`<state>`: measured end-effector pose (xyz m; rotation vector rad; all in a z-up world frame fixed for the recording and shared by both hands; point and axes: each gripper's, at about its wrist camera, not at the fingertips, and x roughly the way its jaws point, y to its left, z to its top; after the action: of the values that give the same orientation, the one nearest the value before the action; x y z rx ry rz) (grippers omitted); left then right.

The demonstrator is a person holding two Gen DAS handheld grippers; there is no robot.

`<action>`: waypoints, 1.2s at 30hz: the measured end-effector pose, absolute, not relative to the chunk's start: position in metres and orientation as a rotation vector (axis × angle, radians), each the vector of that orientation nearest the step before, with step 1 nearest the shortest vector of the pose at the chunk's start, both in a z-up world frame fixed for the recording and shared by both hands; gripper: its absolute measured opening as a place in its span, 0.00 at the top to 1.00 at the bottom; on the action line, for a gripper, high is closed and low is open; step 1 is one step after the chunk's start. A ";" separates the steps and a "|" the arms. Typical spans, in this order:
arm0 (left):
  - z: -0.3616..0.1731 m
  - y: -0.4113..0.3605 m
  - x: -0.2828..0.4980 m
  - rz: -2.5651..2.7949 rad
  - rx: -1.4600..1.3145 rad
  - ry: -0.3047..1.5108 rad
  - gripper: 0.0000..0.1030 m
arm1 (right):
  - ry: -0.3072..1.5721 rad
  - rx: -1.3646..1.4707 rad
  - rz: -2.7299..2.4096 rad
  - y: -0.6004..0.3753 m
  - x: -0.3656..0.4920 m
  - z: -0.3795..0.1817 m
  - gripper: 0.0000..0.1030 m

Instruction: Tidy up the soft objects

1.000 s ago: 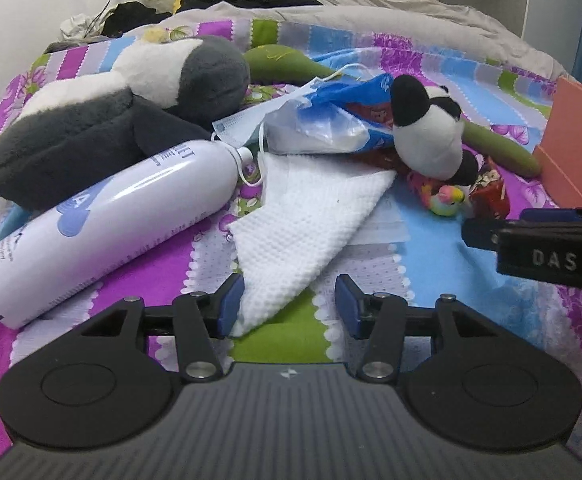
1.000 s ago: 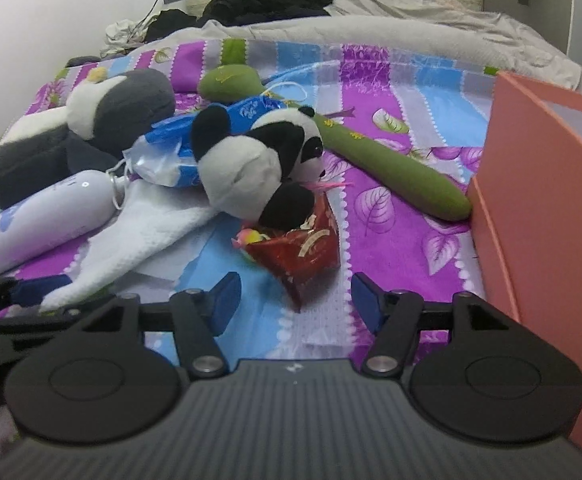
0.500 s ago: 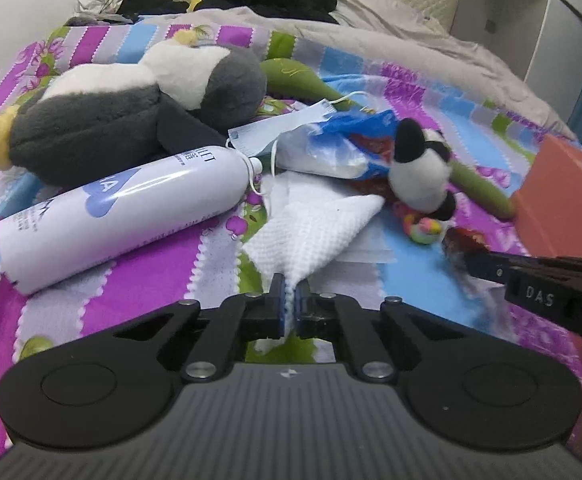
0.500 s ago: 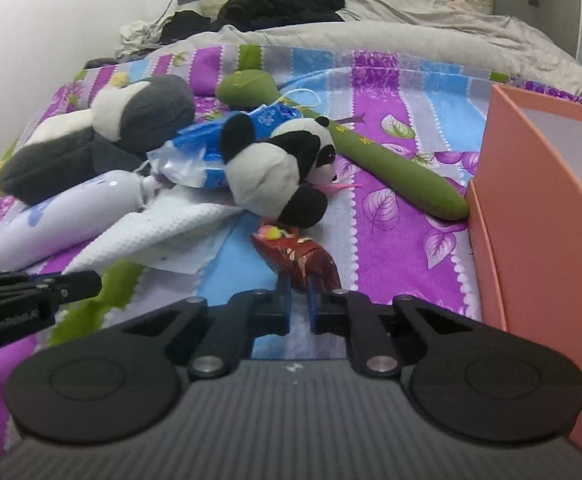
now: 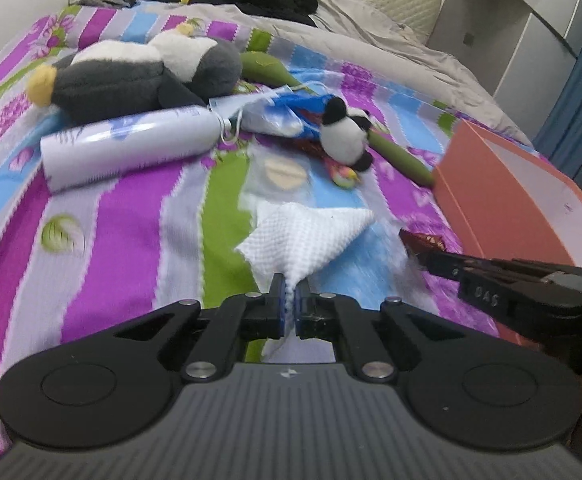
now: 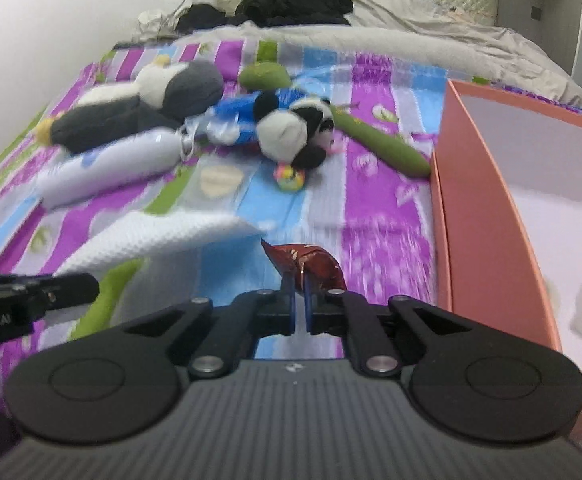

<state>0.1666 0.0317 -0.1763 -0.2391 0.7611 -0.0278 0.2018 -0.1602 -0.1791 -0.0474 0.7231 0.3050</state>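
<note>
left tool (image 5: 289,294) | black linkage, blue pads, silver screws | right tool (image 6: 299,292) | same (white lettering)

2 plush toys (image 5: 139,80), 1 bottle (image 5: 131,148)

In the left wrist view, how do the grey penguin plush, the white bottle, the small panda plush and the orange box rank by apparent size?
1. Orange box, though partly cut off and nearer the camera
2. Grey penguin plush and white bottle: too alike to rank
3. Small panda plush
</note>
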 end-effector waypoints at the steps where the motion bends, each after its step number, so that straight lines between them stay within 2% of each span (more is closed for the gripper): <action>1: -0.176 0.030 0.159 -0.033 -0.244 0.769 0.95 | 0.731 -0.056 0.308 -0.162 0.194 -0.179 0.92; 14: -0.183 0.009 0.108 -0.098 -0.289 0.854 0.93 | 0.804 -0.122 0.335 -0.180 0.135 -0.190 0.90; 16: -0.185 0.009 0.108 -0.088 -0.305 0.874 0.82 | 0.811 -0.119 0.342 -0.181 0.130 -0.191 0.88; 17: -0.186 0.010 0.108 -0.086 -0.317 0.884 0.66 | 0.817 -0.119 0.344 -0.181 0.128 -0.192 0.87; 18: -0.187 0.011 0.107 -0.085 -0.334 0.891 0.54 | 0.825 -0.116 0.345 -0.182 0.126 -0.192 0.83; 22: -0.184 0.014 0.104 -0.095 -0.364 0.874 0.51 | 0.834 -0.069 0.374 -0.188 0.121 -0.191 0.57; 25: -0.183 0.017 0.107 -0.108 -0.380 0.873 0.51 | 0.825 -0.064 0.355 -0.188 0.122 -0.190 0.48; 29: -0.189 0.025 0.122 -0.103 -0.417 0.899 0.51 | 0.835 -0.003 0.322 -0.187 0.134 -0.195 0.48; 32: -0.197 0.030 0.136 -0.112 -0.450 0.913 0.45 | 0.841 0.040 0.308 -0.186 0.143 -0.203 0.48; 36: -0.206 0.023 0.151 -0.091 -0.364 0.943 0.41 | 0.842 0.068 0.271 -0.187 0.152 -0.213 0.51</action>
<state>0.1513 0.0230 -0.2060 -0.3639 0.9425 -0.0906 0.1525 -0.1869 -0.2127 0.0680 0.8420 0.2714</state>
